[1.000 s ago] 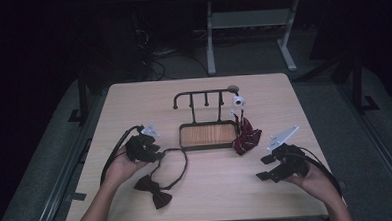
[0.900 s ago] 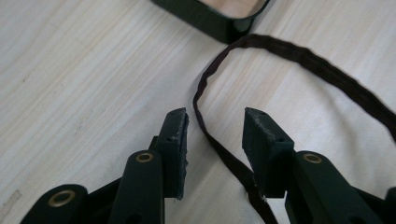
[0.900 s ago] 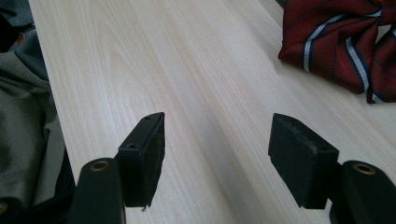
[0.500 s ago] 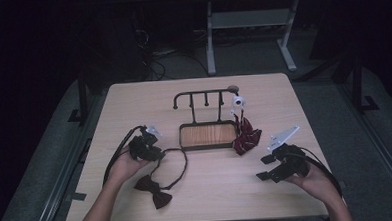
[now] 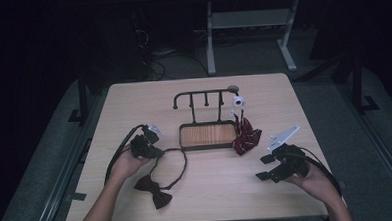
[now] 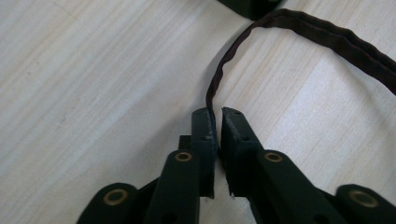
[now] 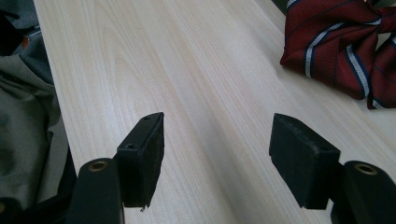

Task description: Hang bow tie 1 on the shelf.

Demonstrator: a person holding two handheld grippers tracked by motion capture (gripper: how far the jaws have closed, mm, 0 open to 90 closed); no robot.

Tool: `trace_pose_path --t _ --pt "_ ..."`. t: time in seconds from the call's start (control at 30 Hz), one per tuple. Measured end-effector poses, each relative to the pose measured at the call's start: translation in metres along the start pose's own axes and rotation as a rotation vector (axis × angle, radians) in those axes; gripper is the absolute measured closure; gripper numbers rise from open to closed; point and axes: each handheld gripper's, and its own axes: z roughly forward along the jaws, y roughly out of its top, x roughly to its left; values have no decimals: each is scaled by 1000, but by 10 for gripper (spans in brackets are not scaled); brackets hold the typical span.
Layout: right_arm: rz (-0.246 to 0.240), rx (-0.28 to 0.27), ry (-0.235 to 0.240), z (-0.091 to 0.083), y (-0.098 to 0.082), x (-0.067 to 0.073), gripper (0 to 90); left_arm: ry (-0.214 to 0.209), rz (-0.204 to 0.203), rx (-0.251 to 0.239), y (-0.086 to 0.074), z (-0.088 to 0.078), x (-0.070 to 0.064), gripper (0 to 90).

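Your left gripper, jaws just closing, is pinching the strap, which is looping right then near to the bow; your right gripper is idling open.

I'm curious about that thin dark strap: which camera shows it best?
The left gripper view: the strap fills it close up, pinched between the left gripper's jaws. The high view shows the strap small, looping to the bow.

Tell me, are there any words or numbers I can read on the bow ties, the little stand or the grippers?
None: no word, number or sign can be read anywhere.
Dark bow tie: plain.
Striped bow tie: red with stripes, no letters.
Stand: no label.
Left gripper, right gripper: plain black jaws.
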Motion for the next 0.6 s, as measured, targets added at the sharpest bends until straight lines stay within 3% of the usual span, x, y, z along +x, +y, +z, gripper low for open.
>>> trace_pose_path --t 0.27,0.6 --pt "2 3 -5 0 -1 -1 353 9 23 -10 1 -6 -4 898" --pt "16 2 6 1 -3 -3 352 -1 51 -52 0 -29 -10 900"
